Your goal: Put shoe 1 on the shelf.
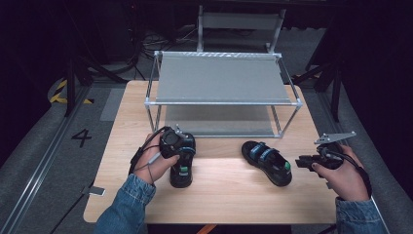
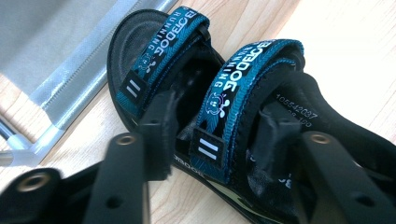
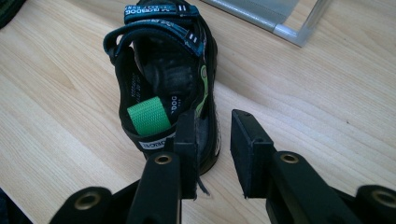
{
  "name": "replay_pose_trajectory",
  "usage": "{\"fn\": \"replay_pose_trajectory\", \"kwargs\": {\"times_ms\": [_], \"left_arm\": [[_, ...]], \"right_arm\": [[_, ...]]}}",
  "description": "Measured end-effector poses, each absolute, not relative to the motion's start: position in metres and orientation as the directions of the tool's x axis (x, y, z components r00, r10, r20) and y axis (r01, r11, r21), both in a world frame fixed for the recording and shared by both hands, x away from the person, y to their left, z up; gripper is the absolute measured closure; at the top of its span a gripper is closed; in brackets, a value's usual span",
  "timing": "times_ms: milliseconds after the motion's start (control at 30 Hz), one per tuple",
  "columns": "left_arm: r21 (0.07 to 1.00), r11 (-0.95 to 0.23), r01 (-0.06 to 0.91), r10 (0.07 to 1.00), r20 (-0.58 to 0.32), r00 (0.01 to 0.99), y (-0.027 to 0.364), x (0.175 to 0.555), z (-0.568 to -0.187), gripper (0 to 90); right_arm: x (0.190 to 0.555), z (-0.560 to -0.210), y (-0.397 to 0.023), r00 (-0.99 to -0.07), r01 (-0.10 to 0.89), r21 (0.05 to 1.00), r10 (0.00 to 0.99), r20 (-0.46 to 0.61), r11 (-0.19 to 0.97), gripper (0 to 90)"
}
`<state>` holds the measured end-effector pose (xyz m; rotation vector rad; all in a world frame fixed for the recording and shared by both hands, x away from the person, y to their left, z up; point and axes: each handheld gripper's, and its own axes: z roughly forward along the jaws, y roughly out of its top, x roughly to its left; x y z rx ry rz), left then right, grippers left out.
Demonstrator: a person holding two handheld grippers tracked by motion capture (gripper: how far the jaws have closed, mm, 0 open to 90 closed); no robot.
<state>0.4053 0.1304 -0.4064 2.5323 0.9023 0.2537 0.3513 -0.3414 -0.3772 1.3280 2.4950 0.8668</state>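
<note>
Two black sandals with teal straps lie on the wooden table (image 1: 219, 195). Over the left sandal (image 1: 182, 171) my left gripper (image 1: 181, 152) points down. In the left gripper view, the left gripper (image 2: 215, 140) stands open with one jaw on each side of the rear strap (image 2: 233, 88) of that sandal (image 2: 140, 37). The right sandal (image 1: 266, 160) lies at an angle, heel toward my right gripper (image 1: 299, 162). In the right gripper view, the right gripper (image 3: 217, 144) is open astride the heel-side wall of this sandal (image 3: 163, 70), one jaw inside beside a green tab (image 3: 148, 116).
A metal-framed rack (image 1: 221, 78) with two grey fabric shelves stands on the far half of the table, its front post (image 3: 299, 32) close behind the right sandal. A grey chair (image 1: 238, 22) stands beyond. Bare wood lies between and in front of the sandals.
</note>
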Motion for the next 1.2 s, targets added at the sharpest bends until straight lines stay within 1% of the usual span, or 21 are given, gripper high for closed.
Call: {"fn": "replay_pose_trajectory", "kwargs": {"times_ms": [67,133,233,533,633,867,1067,1200], "left_arm": [[0.462,-0.689,0.558,0.634,0.012,0.773,0.130,0.405,-0.406,66.3],[0.461,-0.693,0.555,0.633,0.018,0.774,0.130,0.405,-0.405,68.7],[0.458,-0.684,0.568,0.641,0.005,0.768,0.129,0.405,-0.402,70.5],[0.468,-0.676,0.569,0.634,-0.023,0.773,0.122,0.401,-0.385,71.1],[0.476,-0.680,0.558,0.631,-0.008,0.776,0.118,0.397,-0.375,71.0],[0.499,-0.675,0.543,0.623,-0.009,0.782,0.114,0.390,-0.351,71.0],[0.522,-0.662,0.538,0.624,-0.014,0.782,0.119,0.388,-0.338,71.1],[0.531,-0.657,0.535,0.631,-0.001,0.776,0.121,0.386,-0.328,71.1]], "right_arm": [[0.351,-0.378,-0.341,-0.582,0.699,0.571,0.806,0.105,0.431,73.0],[0.351,-0.379,-0.341,-0.582,0.699,0.572,0.806,0.106,0.430,73.0],[0.350,-0.378,-0.341,-0.583,0.699,0.570,0.806,0.105,0.432,73.0],[0.347,-0.381,-0.344,-0.574,0.707,0.564,0.813,0.104,0.427,72.8],[0.345,-0.383,-0.343,-0.574,0.706,0.567,0.812,0.105,0.425,72.0],[0.342,-0.385,-0.349,-0.559,0.716,0.562,0.822,0.106,0.414,71.8],[0.341,-0.387,-0.351,-0.550,0.723,0.556,0.828,0.106,0.409,71.5],[0.341,-0.388,-0.352,-0.551,0.723,0.555,0.828,0.105,0.411,71.5]]}}
